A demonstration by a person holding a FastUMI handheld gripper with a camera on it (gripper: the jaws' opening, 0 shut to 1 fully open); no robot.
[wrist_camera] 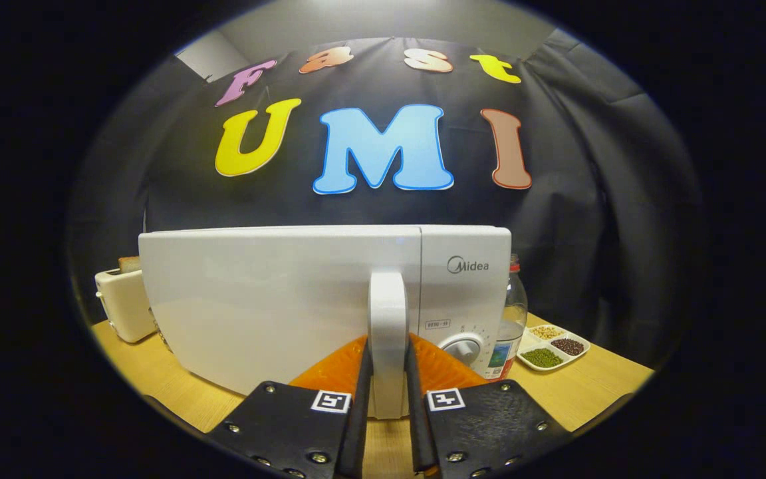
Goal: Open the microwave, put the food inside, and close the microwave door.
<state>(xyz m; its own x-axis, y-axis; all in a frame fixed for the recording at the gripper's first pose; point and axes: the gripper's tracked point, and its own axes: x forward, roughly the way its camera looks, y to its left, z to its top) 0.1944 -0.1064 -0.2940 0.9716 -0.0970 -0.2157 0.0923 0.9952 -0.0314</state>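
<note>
On the far left stands one cream two-slot toaster (pixel 120 303) with a single slice of bread (pixel 129 263) poking out of it, parked at the back of the pale wooden table (pixel 596 389), near the microwave's left side.

Next comes the one white box-shaped microwave (pixel 276 299), its door flat against the body, so shut as far as I can see. That fits either the moment before I pull it open or the moment after pushing it closed; I cannot tell which.

My gripper (pixel 388 399) is closed on the one white upright door handle (pixel 388 313), a finger pressing each side, since that is the part a pull or push on the door must go through.

Right of it: one round control dial (pixel 464 347), one clear plastic bottle (pixel 510 319), then one white tray (pixel 554 348) with three compartments of grains, which I take to be the food, on the table just right of the microwave.
</note>
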